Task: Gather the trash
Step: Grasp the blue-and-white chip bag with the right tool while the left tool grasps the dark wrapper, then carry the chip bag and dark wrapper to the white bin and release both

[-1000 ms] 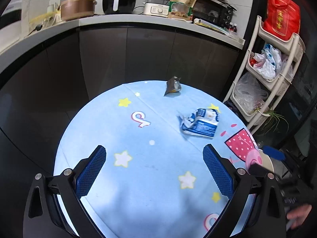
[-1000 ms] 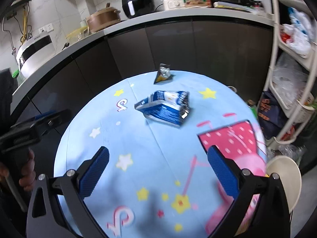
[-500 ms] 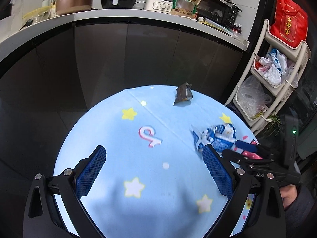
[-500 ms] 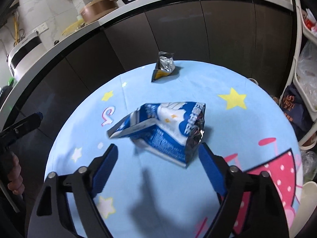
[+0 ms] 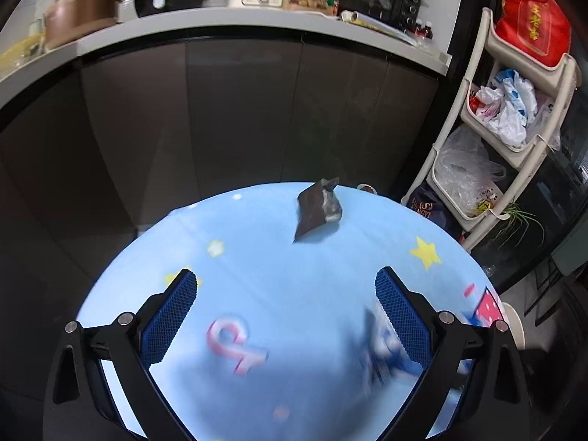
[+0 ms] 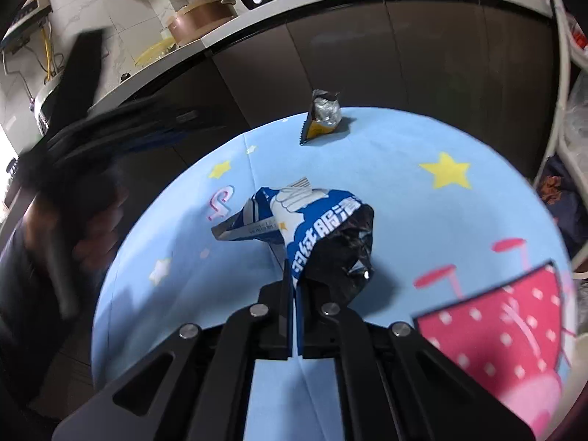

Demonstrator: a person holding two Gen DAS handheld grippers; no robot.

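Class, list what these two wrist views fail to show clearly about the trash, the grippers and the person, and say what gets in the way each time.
- Blue snack bag, left wrist view: motion-blurred, partly behind a finger of the left gripper.
- Right gripper, right wrist view: shut on the blue snack bag; the crumpled foil hides the pads.
- Person's hand, right wrist view: blurred, cut by the left edge.
- Small foil wrapper: print too small to read.

Right gripper (image 6: 294,286) clamped on blue snack bag (image 6: 312,228).
Jaws just closed, pinching the bag's near edge; small foil wrapper (image 6: 323,114) lies beyond the bag on the tablecloth (image 6: 422,220).
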